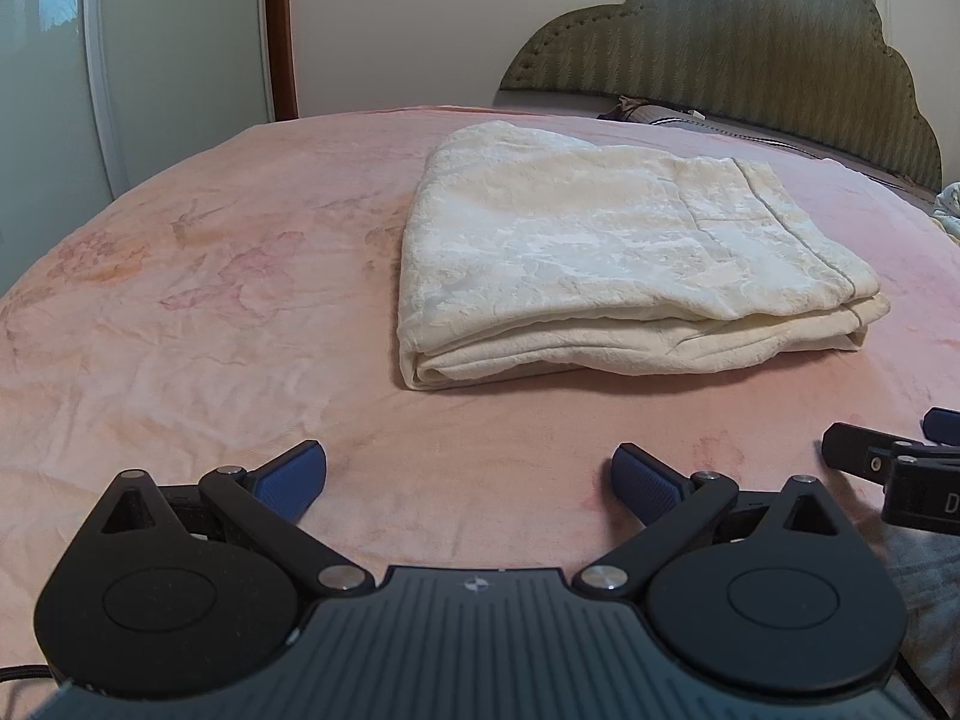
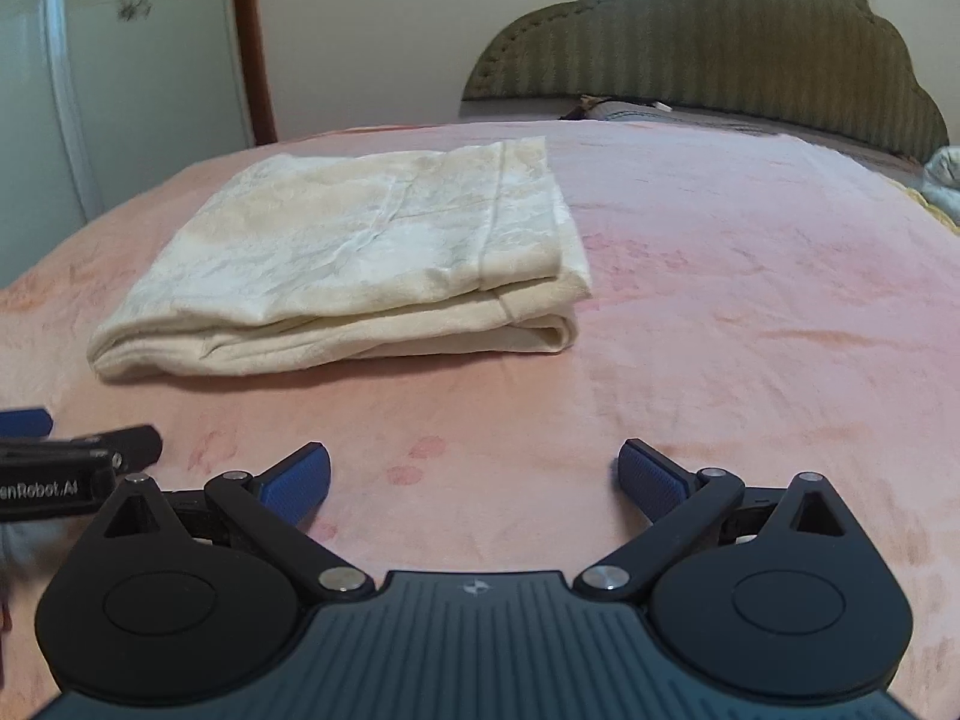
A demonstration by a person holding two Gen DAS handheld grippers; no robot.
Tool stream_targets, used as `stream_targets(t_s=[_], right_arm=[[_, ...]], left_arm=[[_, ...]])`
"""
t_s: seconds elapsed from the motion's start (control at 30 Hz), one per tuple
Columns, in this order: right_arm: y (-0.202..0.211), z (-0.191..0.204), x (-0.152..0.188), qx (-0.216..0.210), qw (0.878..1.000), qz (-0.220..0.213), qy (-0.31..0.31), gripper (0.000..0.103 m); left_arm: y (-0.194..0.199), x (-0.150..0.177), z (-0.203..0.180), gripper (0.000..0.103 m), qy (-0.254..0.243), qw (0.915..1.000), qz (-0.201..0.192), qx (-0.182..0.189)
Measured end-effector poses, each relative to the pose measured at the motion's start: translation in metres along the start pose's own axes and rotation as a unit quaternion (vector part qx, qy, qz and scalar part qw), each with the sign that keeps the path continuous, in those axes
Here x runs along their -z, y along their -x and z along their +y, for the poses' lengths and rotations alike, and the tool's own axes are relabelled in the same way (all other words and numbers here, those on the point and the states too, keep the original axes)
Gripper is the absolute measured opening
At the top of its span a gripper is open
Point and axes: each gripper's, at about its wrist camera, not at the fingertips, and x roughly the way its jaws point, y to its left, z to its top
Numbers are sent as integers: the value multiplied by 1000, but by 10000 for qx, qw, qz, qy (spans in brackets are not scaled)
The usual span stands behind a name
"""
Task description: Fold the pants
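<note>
A: Report the left wrist view.

B: The left gripper (image 1: 469, 483) is spread wide and holds nothing; its blue pads (image 1: 294, 477) sit above the pink blanket (image 1: 180, 330). The pants (image 1: 600, 252) lie at 12 to 1 o'clock, apart from the fingers, as a compact cream stack of several layers with a rounded fold edge at the near side. The right gripper (image 1: 888, 456) enters at 3 o'clock, low over the blanket. The headboard (image 1: 750, 42) stands at 1 o'clock beyond the stack.

A: Report the right wrist view.

B: The right gripper (image 2: 474, 483) is likewise spread wide and empty. The pants (image 2: 360, 258) lie at 11 o'clock, well ahead of the pads, flat on the blanket (image 2: 750, 330). The left gripper (image 2: 90, 456) shows at 9 o'clock.

A: Task status?

B: Judged complete or nearly so. The stack is rectangular, the layers are roughly aligned, and no leg trails loose. Remaining work, if any: press the slightly offset top layer at the open end flush. Neither tool touches the cloth.
</note>
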Motion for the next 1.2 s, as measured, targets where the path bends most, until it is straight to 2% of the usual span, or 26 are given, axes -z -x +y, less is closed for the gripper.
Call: stream_targets(t_s=[0.17,0.3,1.2], right_arm=[[-4,11,-1,332,9987,105,368,103],[-3,2,0,174,9996,113,189,103],[-3,3,0,214,9994,127,247,103]], left_arm=[[0,1,-1,103,1,10000,1,0],[0,0,0,103,1,10000,-1,-2],[0,1,-1,103,8,10000,2,24]])
